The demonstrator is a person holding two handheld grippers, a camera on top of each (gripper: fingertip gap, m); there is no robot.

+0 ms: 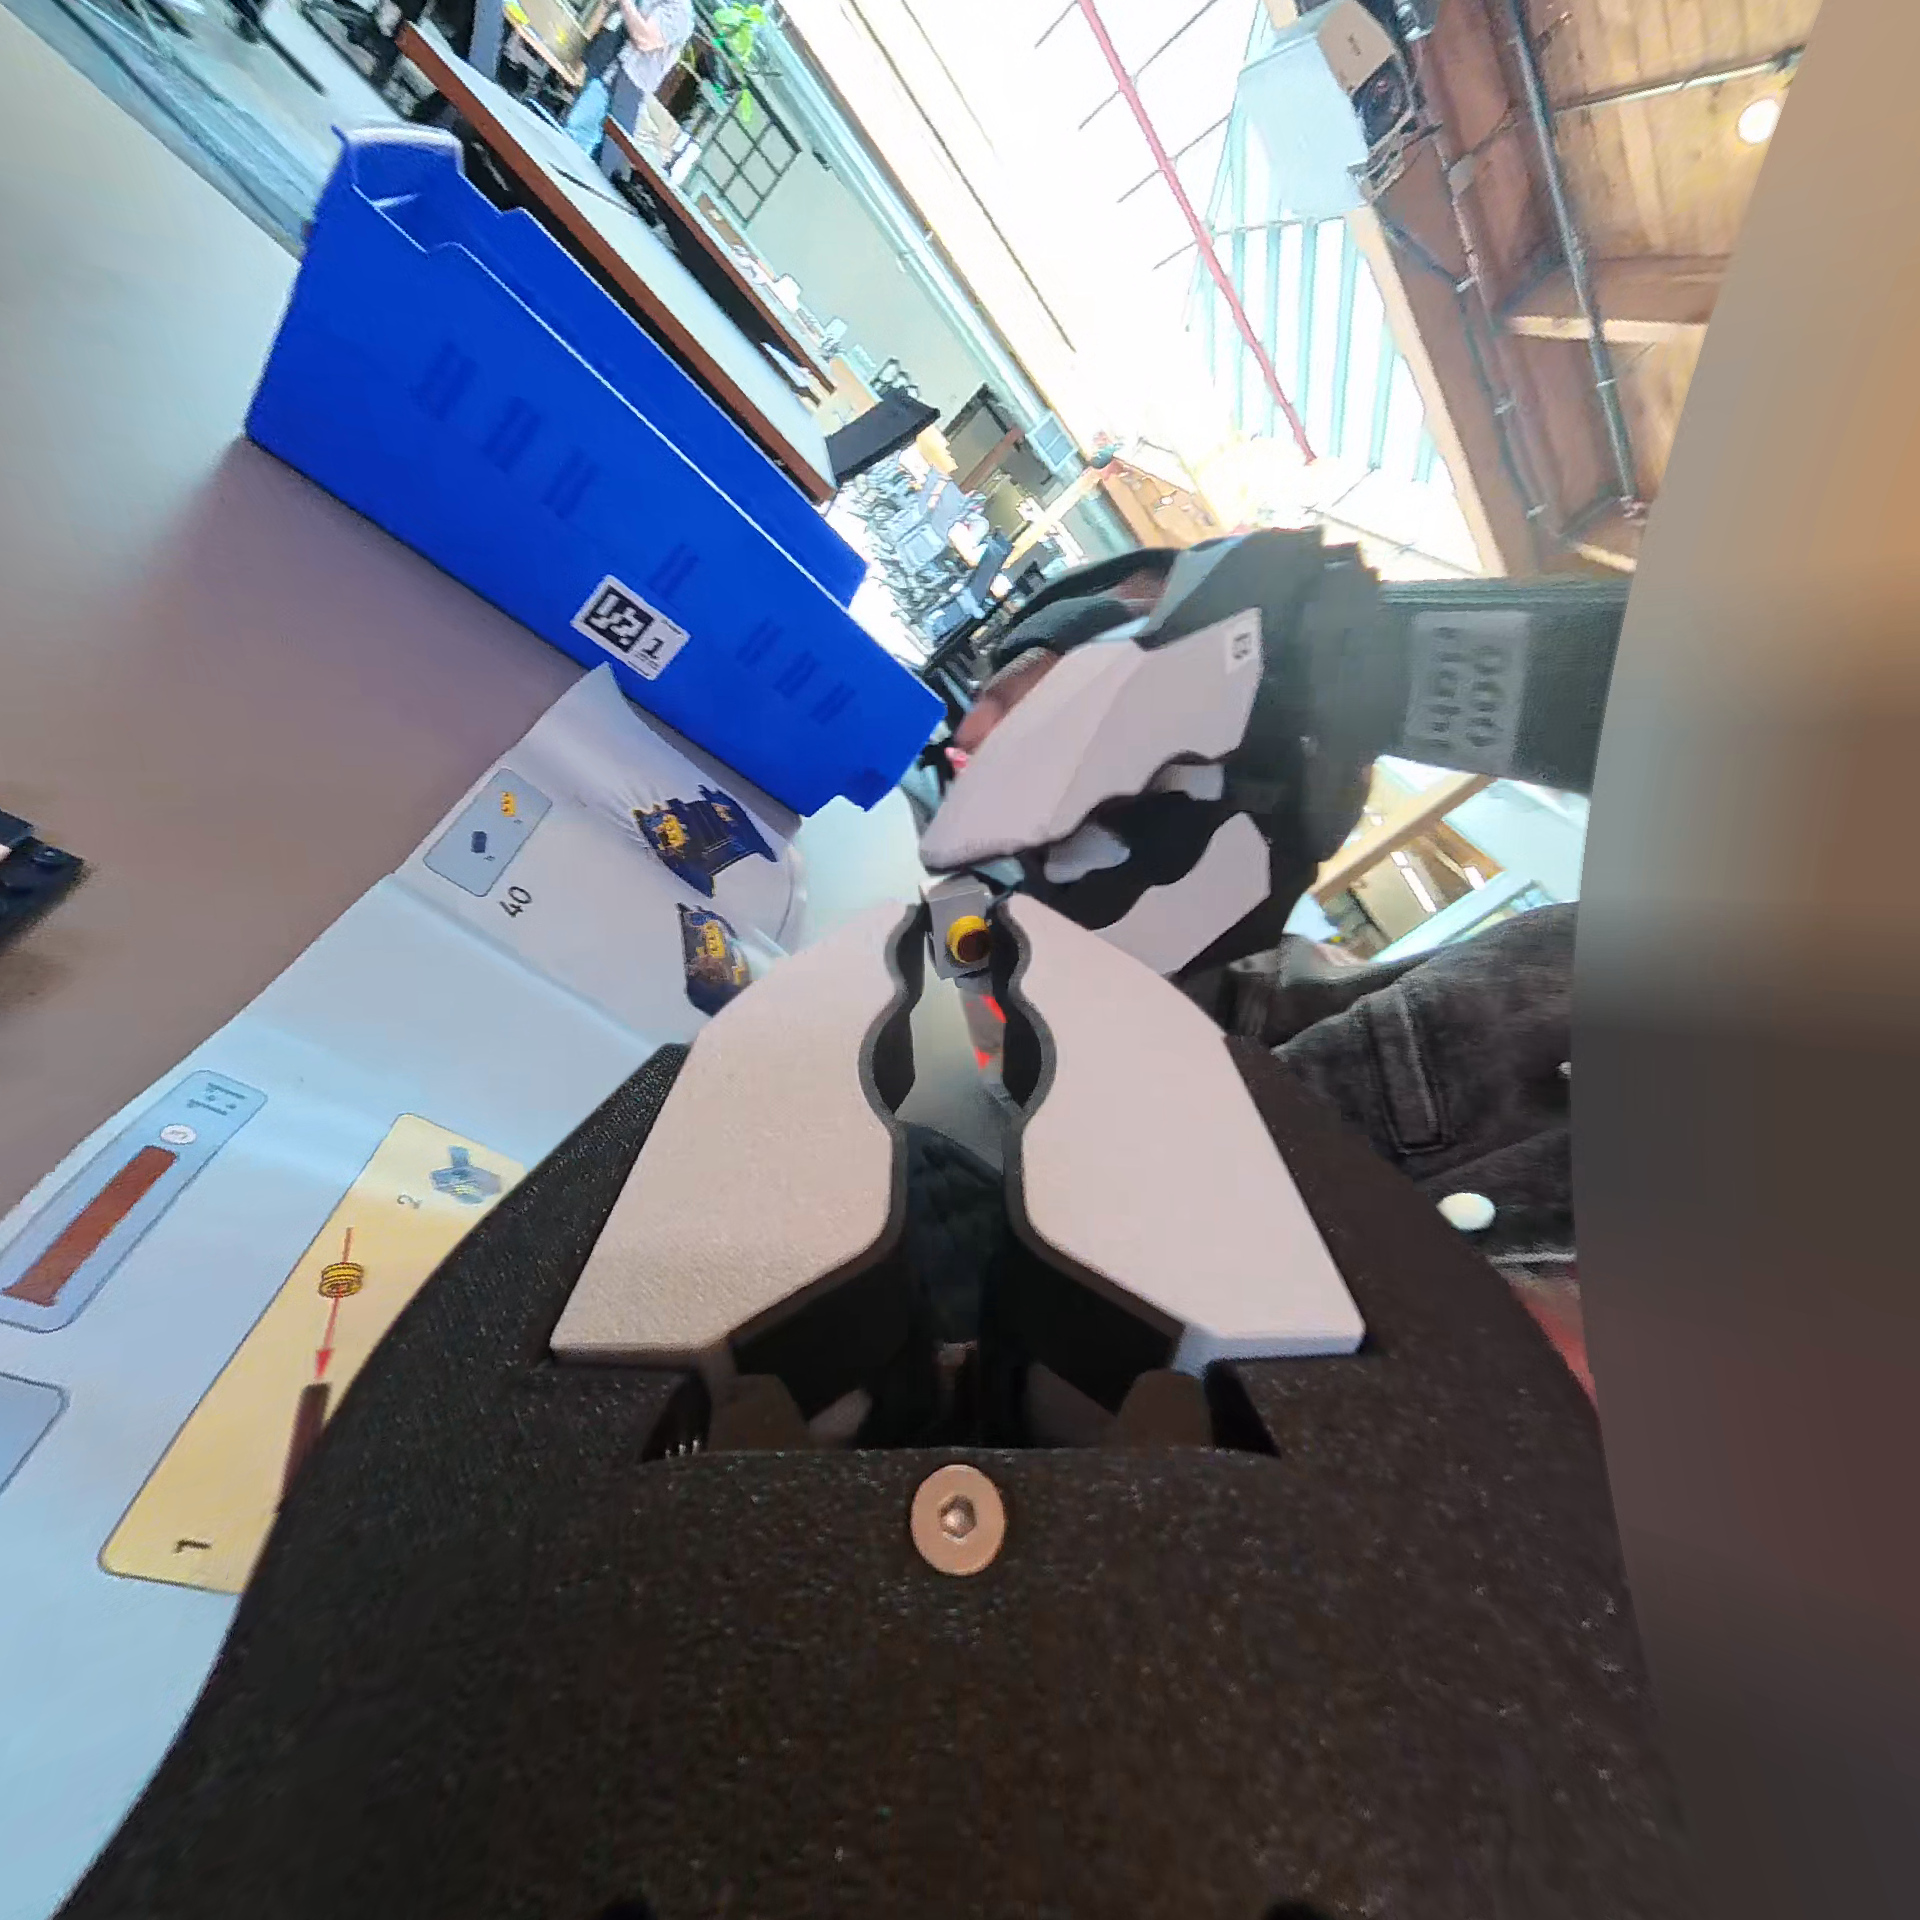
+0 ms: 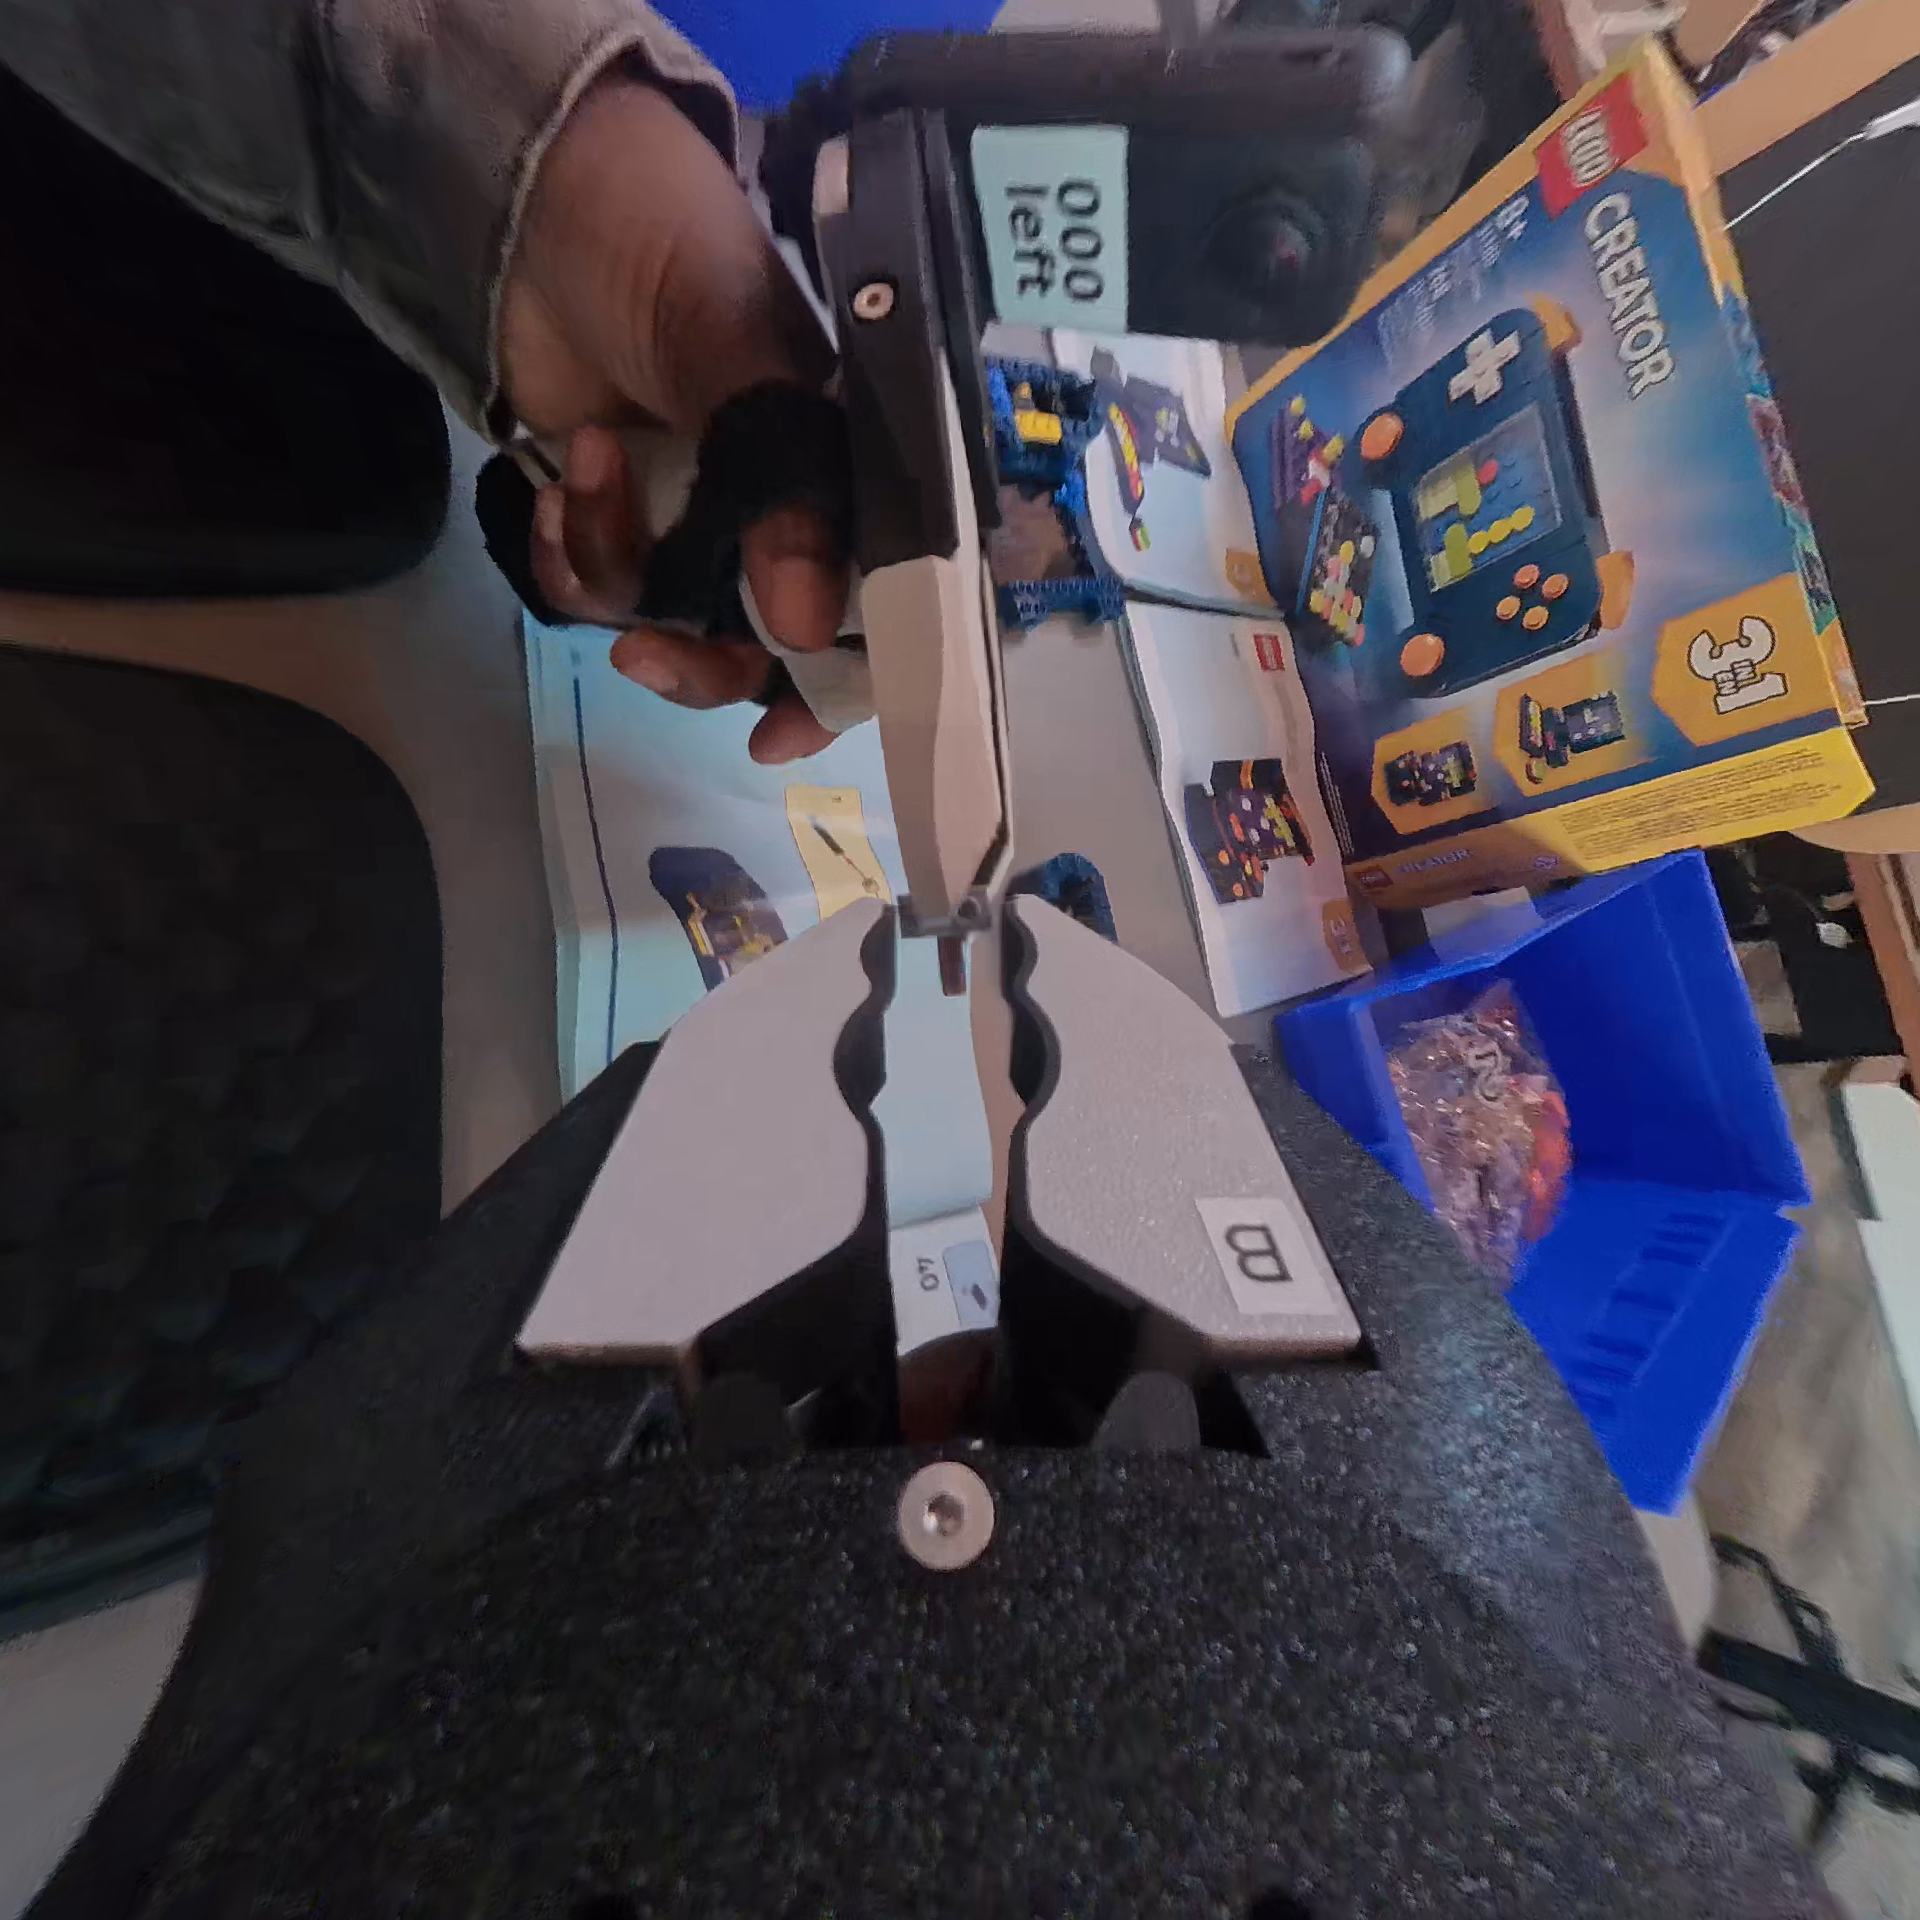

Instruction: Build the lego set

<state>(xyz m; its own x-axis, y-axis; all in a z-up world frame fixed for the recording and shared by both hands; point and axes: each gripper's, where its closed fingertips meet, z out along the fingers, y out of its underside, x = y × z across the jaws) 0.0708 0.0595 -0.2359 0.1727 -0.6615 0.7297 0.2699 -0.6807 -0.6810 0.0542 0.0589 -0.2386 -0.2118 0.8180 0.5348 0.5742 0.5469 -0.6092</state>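
Left gripper (image 1: 961,940) and right gripper (image 2: 940,925) both pinching grey brick (image 1: 954,914)

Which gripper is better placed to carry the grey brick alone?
Left, probably. The left gripper pinches the grey brick on both sides, with the yellow bush facing its camera. The right gripper flanks the brick's ends, but I cannot tell whether its pads press.

Glossy plastic bin (image 1: 582,416), matt tool fingers (image 1: 769,1122)
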